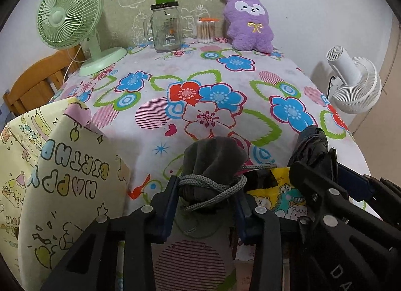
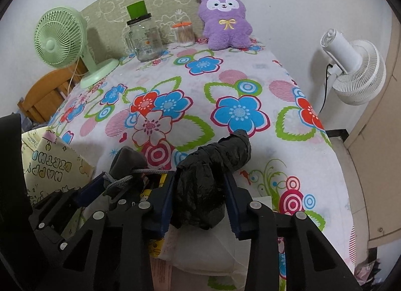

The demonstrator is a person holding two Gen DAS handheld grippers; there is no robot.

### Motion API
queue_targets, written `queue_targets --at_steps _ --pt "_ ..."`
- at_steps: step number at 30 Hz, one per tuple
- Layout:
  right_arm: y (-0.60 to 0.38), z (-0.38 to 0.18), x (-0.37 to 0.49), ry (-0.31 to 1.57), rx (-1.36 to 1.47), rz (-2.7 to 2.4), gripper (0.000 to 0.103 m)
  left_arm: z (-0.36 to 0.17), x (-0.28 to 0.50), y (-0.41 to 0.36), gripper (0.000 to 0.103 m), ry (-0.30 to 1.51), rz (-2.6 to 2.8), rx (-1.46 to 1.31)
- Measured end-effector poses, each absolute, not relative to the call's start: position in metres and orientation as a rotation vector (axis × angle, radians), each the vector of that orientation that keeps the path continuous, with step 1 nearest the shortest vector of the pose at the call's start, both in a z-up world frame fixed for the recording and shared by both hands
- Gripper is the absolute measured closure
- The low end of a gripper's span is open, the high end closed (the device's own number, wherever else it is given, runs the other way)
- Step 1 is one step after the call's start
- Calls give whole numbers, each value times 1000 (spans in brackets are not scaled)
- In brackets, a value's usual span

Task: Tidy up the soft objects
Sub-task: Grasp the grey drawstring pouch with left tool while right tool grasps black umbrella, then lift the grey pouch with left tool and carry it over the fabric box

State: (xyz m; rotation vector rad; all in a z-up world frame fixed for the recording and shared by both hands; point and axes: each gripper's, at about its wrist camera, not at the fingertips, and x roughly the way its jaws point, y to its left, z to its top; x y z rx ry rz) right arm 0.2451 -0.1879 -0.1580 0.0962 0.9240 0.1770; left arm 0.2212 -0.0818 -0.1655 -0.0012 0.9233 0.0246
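My left gripper [image 1: 206, 190] is shut on a grey drawstring pouch [image 1: 213, 158] at the table's near edge; the pouch also shows in the right wrist view [image 2: 127, 163]. My right gripper [image 2: 200, 188] is shut on a crumpled black plastic bag [image 2: 210, 173], just right of the left one; the bag shows in the left wrist view [image 1: 310, 145]. A yellow cartoon packet [image 1: 283, 195] lies under both grippers. A purple plush toy [image 1: 246, 22] sits upright at the table's far edge [image 2: 225, 22].
A floral tablecloth [image 1: 225, 85] covers the table. A green fan [image 1: 70, 20], a glass jar [image 1: 166, 27] and a cotton-swab tub [image 1: 206, 30] stand at the back. A yellow "Happy Birthday" bag [image 1: 65, 178] stands near left. A white fan [image 1: 356, 80] stands right, off the table.
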Motion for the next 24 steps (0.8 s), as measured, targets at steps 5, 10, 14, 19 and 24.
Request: queue_targets --at_steps 5,10,14,19,24 --pt "-186 -150 241 895 81 180 67 -159 217 -80 65 907 30 -11" --pt "-183 -139 234 864 73 187 77 -150 211 -79 65 887 31 -19" --pt "-182 -132 229 847 73 189 77 -144 206 -78 65 868 37 -21" --pt "-181 -124 221 826 75 193 79 -135 198 -77 65 846 37 -26" --pt "-180 -111 212 793 75 192 79 -124 190 -76 65 818 37 -29"
